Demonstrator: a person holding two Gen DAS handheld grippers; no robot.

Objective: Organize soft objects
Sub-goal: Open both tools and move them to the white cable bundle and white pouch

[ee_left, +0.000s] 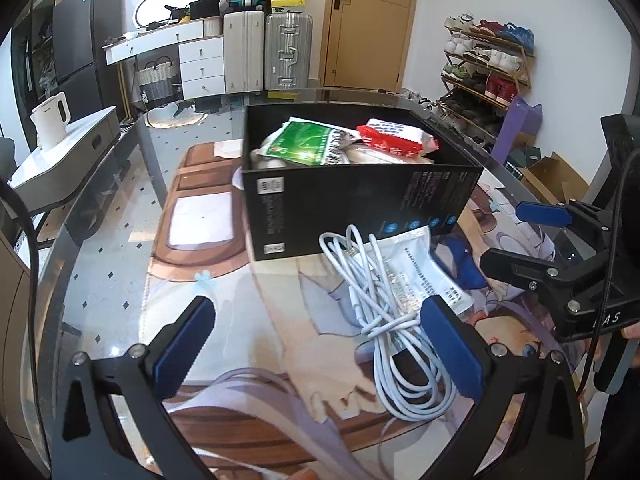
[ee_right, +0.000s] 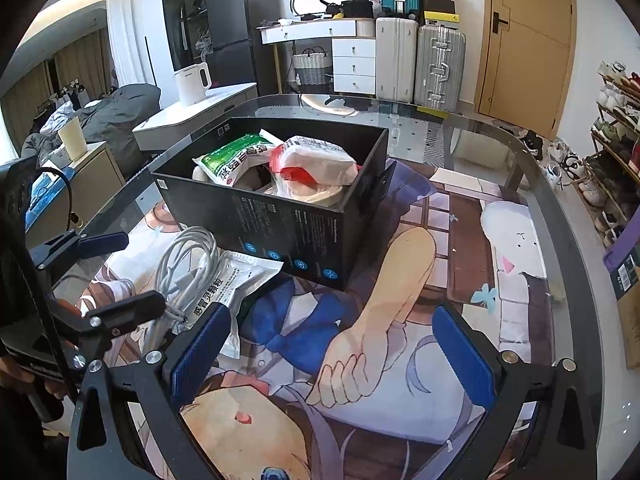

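From the left wrist view, the left gripper is hovering with jaws spread wide and holding nothing. The black box is sitting on the glass table, already containing a green packet and a red-and-white packet. Just in front of the box, a coiled white cable is lying on a clear sachet. The right gripper is showing to the right of the box.

From the right wrist view, the right gripper is also standing wide open and empty, in front of the box. The cable and sachet are resting at the box's front left, with the left gripper straddling the cable, jaws apart.
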